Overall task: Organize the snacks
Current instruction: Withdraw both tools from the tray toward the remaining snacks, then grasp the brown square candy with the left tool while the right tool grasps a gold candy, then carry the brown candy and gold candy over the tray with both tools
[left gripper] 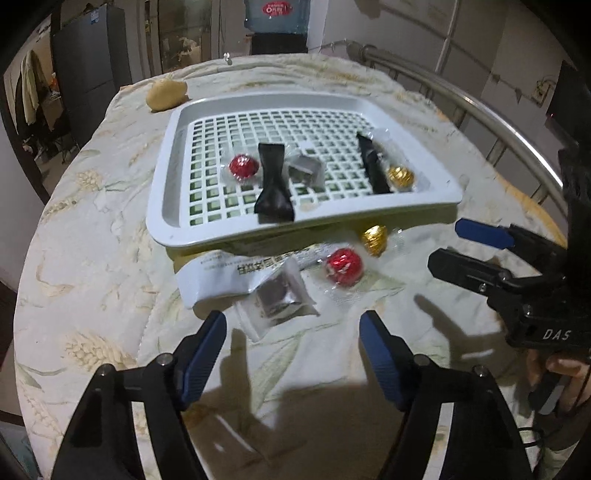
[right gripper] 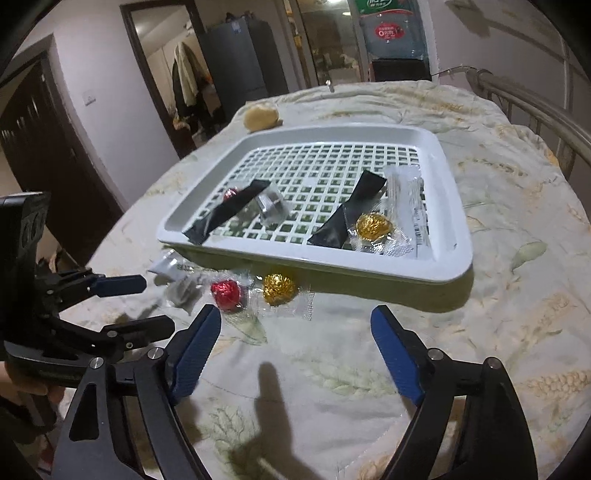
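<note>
Just in front of the white tray (left gripper: 177,221), on the wheat-print cloth (left gripper: 92,258), loose snacks are lying: a red foil ball (left gripper: 344,266), a gold foil ball (left gripper: 375,240) and a clear-wrapped dark square (left gripper: 277,299). They are looking light, crinkly and slippery, so pinching across the body should be suiting better than the loose wrapper edges. Both the left gripper (left gripper: 293,325) and the right gripper (right gripper: 295,321) are hanging near them with fingers spread, gripping nothing.

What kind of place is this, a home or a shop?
Most likely a home. The tray of snacks sits on a round table under a wheat-print cloth, a water dispenser bottle stands behind it, and coats hang in the doorway beside a grey fridge.
</note>
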A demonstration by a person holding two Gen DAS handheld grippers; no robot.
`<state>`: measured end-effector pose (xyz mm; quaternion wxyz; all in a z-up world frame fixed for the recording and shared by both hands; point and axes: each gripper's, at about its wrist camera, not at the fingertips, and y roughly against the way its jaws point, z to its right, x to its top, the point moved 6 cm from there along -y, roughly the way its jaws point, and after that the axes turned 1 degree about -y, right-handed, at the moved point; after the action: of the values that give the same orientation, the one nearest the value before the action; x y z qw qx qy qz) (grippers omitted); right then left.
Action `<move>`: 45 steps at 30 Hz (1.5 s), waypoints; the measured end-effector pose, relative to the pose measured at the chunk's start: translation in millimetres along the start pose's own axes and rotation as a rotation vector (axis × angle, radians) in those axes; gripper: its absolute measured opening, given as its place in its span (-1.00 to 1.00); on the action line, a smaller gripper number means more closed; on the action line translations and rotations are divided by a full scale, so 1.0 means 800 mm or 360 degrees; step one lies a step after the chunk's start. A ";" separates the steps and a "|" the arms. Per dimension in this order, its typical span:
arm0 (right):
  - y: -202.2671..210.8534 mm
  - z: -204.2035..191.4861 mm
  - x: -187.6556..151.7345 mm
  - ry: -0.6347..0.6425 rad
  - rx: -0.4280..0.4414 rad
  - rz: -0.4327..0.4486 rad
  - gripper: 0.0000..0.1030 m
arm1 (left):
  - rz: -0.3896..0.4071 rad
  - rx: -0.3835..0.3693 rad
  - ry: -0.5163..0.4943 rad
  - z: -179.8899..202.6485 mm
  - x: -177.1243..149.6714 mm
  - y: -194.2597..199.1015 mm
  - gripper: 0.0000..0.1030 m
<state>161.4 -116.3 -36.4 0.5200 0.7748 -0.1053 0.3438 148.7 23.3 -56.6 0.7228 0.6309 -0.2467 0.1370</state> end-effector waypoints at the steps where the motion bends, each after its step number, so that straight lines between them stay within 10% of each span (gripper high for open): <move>1: -0.003 -0.001 0.000 0.0002 0.0003 -0.0008 0.53 | -0.0009 0.0002 0.0004 -0.003 -0.001 -0.003 0.43; 23: -0.071 -0.017 0.013 0.0073 -0.0113 -0.0146 0.01 | -0.0040 0.0122 0.0086 -0.026 0.014 -0.038 0.02; 31: -0.078 -0.021 0.011 0.0105 -0.0139 -0.0141 -0.49 | -0.0050 0.0150 0.0069 -0.032 0.016 -0.039 -0.36; 45: -0.030 -0.017 -0.015 0.0049 0.0016 -0.0112 -0.51 | -0.0056 0.0073 0.0019 -0.020 -0.011 -0.018 -0.46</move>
<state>159.1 -96.1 -58.4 0.5294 0.7753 -0.0684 0.3377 152.1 37.7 -74.9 0.7119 0.6507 -0.2279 0.1336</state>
